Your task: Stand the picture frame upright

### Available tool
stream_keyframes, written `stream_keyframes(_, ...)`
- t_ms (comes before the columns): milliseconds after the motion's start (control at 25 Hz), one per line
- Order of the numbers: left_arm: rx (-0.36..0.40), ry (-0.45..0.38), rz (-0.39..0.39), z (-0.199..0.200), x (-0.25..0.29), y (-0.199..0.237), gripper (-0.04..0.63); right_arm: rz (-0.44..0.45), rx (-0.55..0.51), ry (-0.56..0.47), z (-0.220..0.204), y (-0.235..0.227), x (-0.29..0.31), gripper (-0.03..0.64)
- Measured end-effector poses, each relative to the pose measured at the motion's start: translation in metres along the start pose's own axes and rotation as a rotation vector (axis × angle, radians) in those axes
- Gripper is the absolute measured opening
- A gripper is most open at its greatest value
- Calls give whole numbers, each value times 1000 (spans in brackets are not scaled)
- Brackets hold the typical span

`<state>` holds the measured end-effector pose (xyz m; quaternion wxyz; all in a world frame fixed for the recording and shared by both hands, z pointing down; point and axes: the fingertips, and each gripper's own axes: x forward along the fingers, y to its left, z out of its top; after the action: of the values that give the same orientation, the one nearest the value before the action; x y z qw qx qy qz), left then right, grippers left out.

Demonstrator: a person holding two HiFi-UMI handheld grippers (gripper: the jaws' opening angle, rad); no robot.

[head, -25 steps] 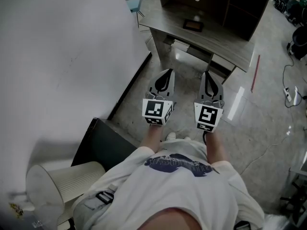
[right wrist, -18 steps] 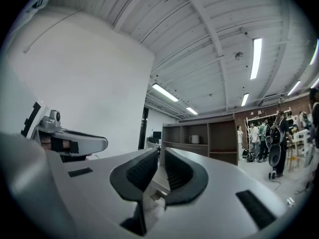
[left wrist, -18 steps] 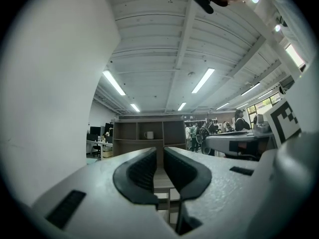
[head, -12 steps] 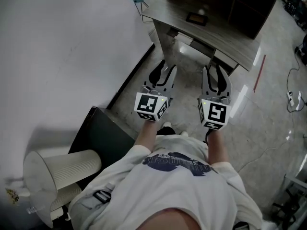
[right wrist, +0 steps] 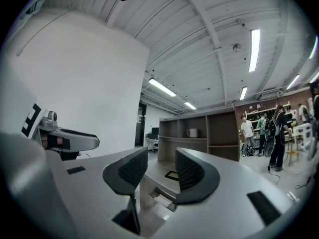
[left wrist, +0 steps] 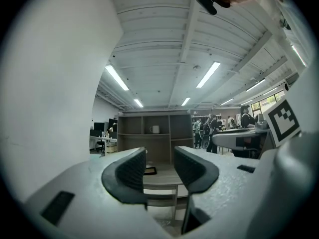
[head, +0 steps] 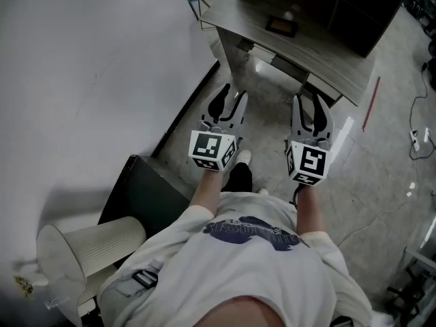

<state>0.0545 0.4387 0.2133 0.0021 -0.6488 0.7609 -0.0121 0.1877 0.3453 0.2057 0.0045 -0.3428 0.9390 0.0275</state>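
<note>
A small dark picture frame [head: 281,26] lies flat on the grey desk [head: 320,67] far ahead of me. It also shows between the jaws in the left gripper view [left wrist: 149,171] and the right gripper view [right wrist: 173,175]. My left gripper [head: 229,101] and right gripper [head: 311,107] are held level side by side over the floor, well short of the desk. Both have just been opening their jaws and stand open, with nothing between them [left wrist: 159,163] [right wrist: 162,166].
A dark open shelf unit [head: 340,12] stands on the desk's far side with a white mug [left wrist: 155,129] on one shelf. A white wall runs along the left. A pale bin [head: 88,251] and a dark panel [head: 143,196] sit at lower left. People stand far off on the right.
Both grippers went from shut to open. Both moved forward toward the desk, and the desk now sits a little closer in the head view.
</note>
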Motion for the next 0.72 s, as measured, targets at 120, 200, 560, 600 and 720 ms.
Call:
stream_keyframes(120,-11,8,-18,-6,23,18,155,-16,-2,21,-8,1,25,153)
stream_keyframes(200,-17,8,-31,-7,42,32,155,-26,-5,31,-11,1,45,153)
stream_keyframes(560,-27,-16,-106,3,116,107,155,-102,-39,38,-3,9,140,158)
stream_keyframes(600,-25,-21,-114,5,123,115,155,-111,-40,34,-1,10,150,158)
stream_keyframes(720,-22,-30,-137,7,142,136,155,-138,-38,32,0,13,175,158)
